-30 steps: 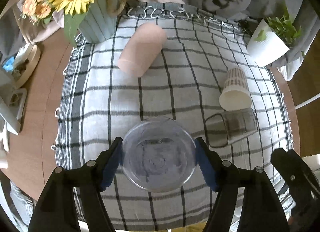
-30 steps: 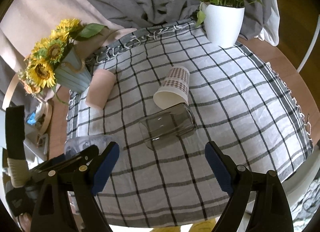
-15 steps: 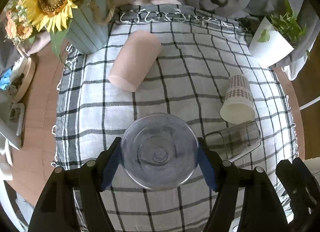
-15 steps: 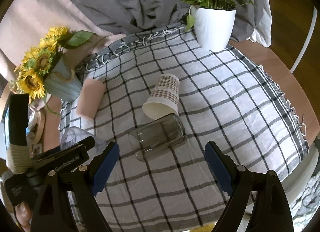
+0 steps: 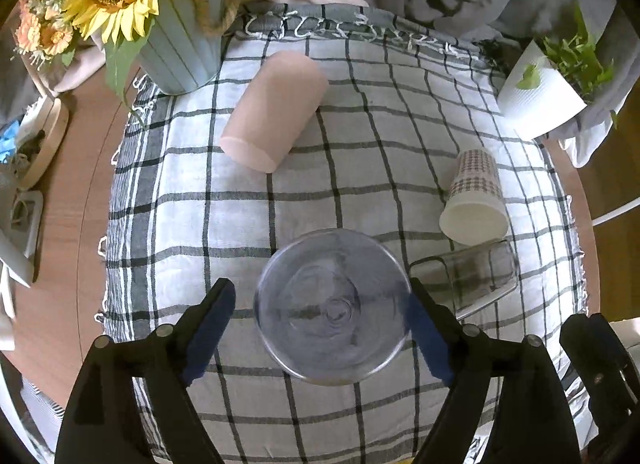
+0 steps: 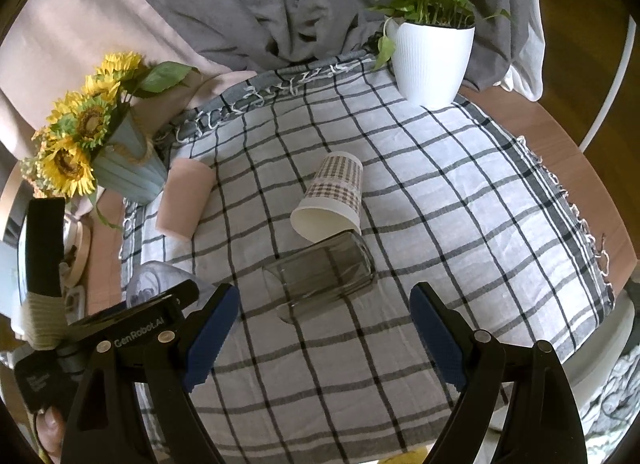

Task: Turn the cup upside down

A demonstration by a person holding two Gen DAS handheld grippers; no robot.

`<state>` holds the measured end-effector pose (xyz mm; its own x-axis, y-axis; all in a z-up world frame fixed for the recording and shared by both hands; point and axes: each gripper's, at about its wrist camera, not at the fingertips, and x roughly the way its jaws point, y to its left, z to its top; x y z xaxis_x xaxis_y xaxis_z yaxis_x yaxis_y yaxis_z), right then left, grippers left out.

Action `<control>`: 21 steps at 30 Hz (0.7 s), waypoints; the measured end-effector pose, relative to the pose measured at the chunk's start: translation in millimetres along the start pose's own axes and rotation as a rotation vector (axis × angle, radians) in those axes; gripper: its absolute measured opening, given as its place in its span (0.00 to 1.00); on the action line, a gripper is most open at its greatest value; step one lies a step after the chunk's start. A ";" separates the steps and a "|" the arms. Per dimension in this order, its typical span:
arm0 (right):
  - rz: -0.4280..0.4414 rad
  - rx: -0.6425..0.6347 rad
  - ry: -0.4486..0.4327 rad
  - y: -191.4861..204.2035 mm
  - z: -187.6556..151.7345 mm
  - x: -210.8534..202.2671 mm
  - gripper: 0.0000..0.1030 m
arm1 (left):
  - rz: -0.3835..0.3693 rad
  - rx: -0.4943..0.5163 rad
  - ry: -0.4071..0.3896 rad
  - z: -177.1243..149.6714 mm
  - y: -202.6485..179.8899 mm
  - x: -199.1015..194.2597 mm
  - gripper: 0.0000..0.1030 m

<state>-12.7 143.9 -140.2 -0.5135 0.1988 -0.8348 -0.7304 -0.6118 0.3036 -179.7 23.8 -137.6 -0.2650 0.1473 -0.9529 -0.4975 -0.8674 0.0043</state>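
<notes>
- The clear bluish round plastic cup (image 5: 333, 306) stands between the blue pads of the left gripper (image 5: 320, 328), on the checked cloth of the surface (image 5: 240, 204); its circular end faces the camera, and which end that is cannot be told.
- Left gripper: jaws apart, left pad clear of the cup wall; contact at the right pad cannot be told.
- Right gripper (image 6: 324, 334): jaws wide apart, holding nothing; it hovers just short of the smoky transparent tumbler lying on its side (image 6: 320, 274), which lies just right of the clear cup.
- Handling judgement: light, thin-walled, smooth; likely slippery and deformable.
- Take hold mid-wall on opposite sides with moderate force.
</notes>
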 end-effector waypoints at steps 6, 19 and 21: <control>0.006 0.006 -0.024 -0.6 0.8 -14.3 0.87 | -0.009 -0.027 -0.075 -4.4 2.4 -32.5 0.88; 0.041 -0.126 -0.246 25.2 -8.5 -90.1 0.92 | 0.121 -0.080 -0.380 -45.5 25.5 -131.8 0.99; 0.047 -0.146 -0.281 29.6 -11.5 -101.2 0.92 | 0.134 -0.083 -0.405 -53.1 30.2 -140.0 0.99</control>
<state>22.8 96.9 -52.1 -0.6642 0.3593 -0.6556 -0.6414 -0.7244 0.2527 -113.7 -48.3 -20.1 -0.6340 0.1906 -0.7495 -0.3724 -0.9246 0.0798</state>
